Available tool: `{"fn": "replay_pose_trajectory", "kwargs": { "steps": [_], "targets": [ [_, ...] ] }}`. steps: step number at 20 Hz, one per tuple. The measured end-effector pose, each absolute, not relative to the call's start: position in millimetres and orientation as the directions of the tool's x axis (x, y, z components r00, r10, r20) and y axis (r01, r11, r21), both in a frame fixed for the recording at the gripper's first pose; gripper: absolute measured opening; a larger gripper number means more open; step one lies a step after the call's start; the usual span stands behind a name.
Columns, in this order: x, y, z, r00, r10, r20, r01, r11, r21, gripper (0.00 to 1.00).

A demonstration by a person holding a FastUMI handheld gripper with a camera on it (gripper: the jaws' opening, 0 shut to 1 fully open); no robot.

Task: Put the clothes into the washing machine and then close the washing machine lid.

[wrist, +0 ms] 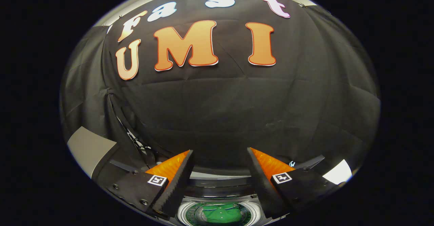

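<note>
Your gripper point(220, 158) had its jaws spread wide apart, and nothing was held between them. Each of the two fingers point(176, 182) was black with a toothed inner edge and an orange side, and each carried a small square marker. They pointed at the black cloth wall point(220, 110) of the booth.

Down low, between the two fingers and close under them, you could see the washing machine point(217, 180). Its round tub opening point(184, 214) was uncovered, with a pale ring around it. Inside the tub lay the green clothes point(222, 214), a bunched-up piece with what looked like little buttons on it. The jaws were above it and not touching it.

A dark curved band, likely the raised lid point(220, 170), sat just past the tub between the fingers, but you could not tell for sure.

Off past your left finger was a grey flat panel point(90, 149). Past your right finger was a bright white patch point(337, 171).
</note>
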State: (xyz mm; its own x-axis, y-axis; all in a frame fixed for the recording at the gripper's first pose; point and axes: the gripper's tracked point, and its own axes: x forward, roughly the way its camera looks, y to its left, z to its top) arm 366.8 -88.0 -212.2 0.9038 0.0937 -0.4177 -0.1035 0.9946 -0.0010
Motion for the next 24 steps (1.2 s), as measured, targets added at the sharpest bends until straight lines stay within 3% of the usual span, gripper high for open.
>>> {"fn": "replay_pose_trajectory", "kwargs": {
  "steps": [16, 24],
  "targets": [
    [274.7, -92.8, -218.8, 0.897, 0.074, -0.437, -0.088, 0.996, -0.010, 0.97],
    [237.9, -96.7, -245.7, 0.854, 0.073, -0.514, -0.080, 0.997, 0.008, 0.97]
  ]
}}
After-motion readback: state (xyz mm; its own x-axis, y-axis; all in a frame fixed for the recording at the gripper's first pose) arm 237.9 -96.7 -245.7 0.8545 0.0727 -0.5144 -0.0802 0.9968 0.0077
